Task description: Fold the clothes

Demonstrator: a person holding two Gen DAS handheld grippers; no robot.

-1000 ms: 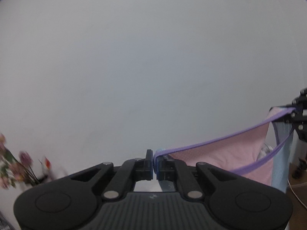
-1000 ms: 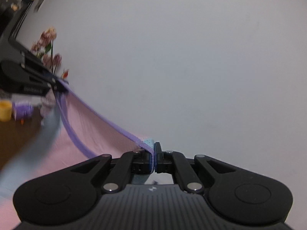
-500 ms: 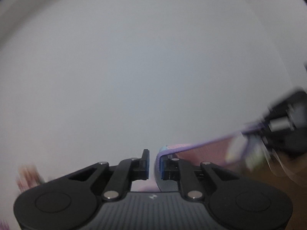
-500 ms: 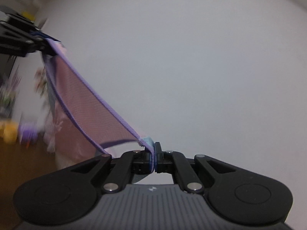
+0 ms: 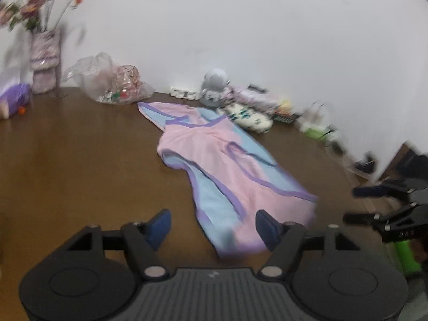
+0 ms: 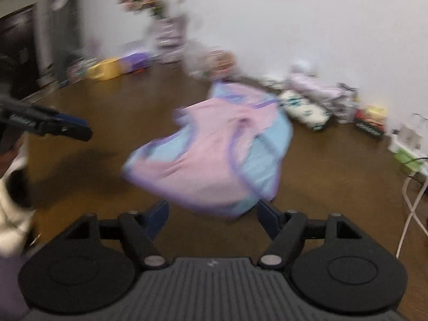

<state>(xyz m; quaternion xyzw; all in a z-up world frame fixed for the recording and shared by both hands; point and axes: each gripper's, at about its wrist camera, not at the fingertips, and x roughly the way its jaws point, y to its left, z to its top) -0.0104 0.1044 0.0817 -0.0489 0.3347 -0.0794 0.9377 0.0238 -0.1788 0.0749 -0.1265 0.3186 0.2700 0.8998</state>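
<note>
A pink and light-blue garment with purple trim [image 5: 227, 171] lies stretched out on the brown table [image 5: 80, 165], its near end between my left fingers. My left gripper [image 5: 214, 227] is open and empty just above that near end. In the right wrist view the garment [image 6: 214, 155] is blurred and rumpled, its near edge just ahead of my right gripper [image 6: 212, 214], which is open and empty. The right gripper also shows at the right edge of the left wrist view [image 5: 388, 206], and the left gripper at the left of the right wrist view [image 6: 53, 125].
Along the wall stand a vase of flowers [image 5: 44, 61], a clear plastic bag [image 5: 107, 80], a grey figurine [image 5: 215, 87], a patterned white bundle [image 5: 248, 117] and small clutter. A purple toy [image 5: 13, 99] sits at the far left. White cables [image 6: 412, 203] hang at the right.
Both grippers held the garment up by its purple edge against the wall. Now both have opened and let it go, it lies on the table, and both cameras have tilted down.
</note>
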